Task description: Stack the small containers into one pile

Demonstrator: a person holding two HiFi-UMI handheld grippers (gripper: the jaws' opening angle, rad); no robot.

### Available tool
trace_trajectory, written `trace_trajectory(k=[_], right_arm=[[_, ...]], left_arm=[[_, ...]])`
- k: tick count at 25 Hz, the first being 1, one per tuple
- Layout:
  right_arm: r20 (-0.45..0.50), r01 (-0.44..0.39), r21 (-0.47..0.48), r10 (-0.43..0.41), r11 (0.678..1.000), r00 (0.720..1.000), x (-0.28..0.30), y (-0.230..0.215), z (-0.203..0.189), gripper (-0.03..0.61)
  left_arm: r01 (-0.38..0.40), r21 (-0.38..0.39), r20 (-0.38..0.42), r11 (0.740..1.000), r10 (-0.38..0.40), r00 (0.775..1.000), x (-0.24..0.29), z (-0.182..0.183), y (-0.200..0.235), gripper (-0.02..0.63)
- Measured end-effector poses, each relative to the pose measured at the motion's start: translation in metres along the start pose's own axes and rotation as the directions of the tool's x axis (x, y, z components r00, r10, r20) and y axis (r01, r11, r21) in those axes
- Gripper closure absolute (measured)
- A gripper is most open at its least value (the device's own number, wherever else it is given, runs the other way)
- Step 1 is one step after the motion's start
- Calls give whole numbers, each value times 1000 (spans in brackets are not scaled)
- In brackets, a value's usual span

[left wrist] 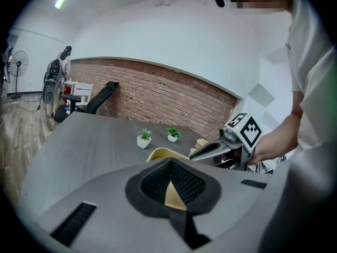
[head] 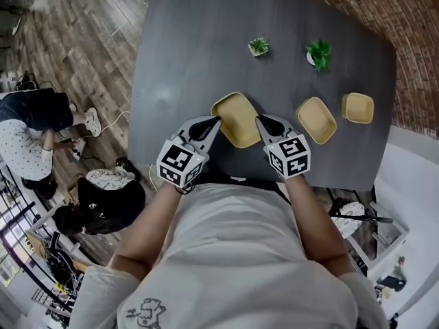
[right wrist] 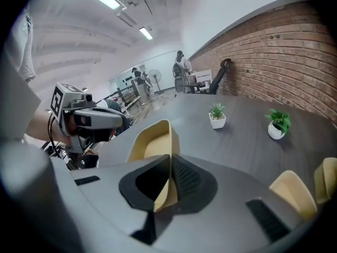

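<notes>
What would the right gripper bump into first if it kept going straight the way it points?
The right gripper is pinching the yellow tray; beyond it, probably the grey table, though depth is unclear.

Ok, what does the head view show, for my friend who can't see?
The left claw and right claw each grip an edge of one yellow container at a dark table. Two more containers lie to its right, two potted plants farther off.
</notes>
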State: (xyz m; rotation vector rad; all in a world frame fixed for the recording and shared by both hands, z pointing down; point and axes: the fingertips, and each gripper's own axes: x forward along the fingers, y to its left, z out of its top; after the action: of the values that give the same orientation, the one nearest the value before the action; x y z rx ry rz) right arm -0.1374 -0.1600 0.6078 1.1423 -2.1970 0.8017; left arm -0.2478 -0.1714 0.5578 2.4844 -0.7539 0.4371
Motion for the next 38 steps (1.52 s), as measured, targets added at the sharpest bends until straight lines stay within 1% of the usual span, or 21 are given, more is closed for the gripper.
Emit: trace_trajectory(k=[4, 8, 14, 15, 18, 19, 24, 27, 31, 36, 38], right_arm=[[15, -29, -38, 30, 999, 999, -25, -8, -5, 560], [21, -46, -79, 47, 996, 999, -55, -26, -14, 560], [40, -56, -100, 60, 993, 997, -104, -57, -27, 561], [45, -55, -105, 60, 993, 997, -111, -62, -29, 561], [65, -48, -113, 55, 992, 996, -135, -79, -33, 561], [74, -44, -111, 53, 993, 996, -143, -85, -34, 560], [119, -32, -97, 43, 995, 992, -180, -113, -35, 561], [142, -27, -98, 41, 995, 989, -206, -127, -39, 561], [188, -20, -114, 41, 993, 981, -229, -150, -32, 561], [210, -22, -137, 50, 990, 976, -256, -166, -31, 561], [210, -22, -143, 52, 990, 976, -264, -170, -34, 561]], left_arm=[[-24, 6, 20, 1000, 24, 1000, 9, 5, -31, 603], [-47, 27, 27, 999, 46, 999, 26, 5, -68, 603], [-68, 38, 51, 997, 66, 996, 51, 15, -119, 603], [-72, 49, 54, 996, 69, 996, 54, 18, -127, 603], [-85, 128, 53, 988, 78, 996, 66, 25, -152, 603], [-83, 144, 54, 986, 76, 996, 70, 28, -159, 603], [-79, 134, 89, 988, 67, 994, 85, 46, -189, 603], [-85, 168, 93, 982, 70, 993, 95, 52, -216, 603], [-95, 212, 112, 973, 73, 991, 111, 66, -242, 603], [-102, 211, 128, 972, 76, 989, 119, 67, -273, 603], [-103, 195, 138, 975, 77, 987, 119, 67, -282, 603]])
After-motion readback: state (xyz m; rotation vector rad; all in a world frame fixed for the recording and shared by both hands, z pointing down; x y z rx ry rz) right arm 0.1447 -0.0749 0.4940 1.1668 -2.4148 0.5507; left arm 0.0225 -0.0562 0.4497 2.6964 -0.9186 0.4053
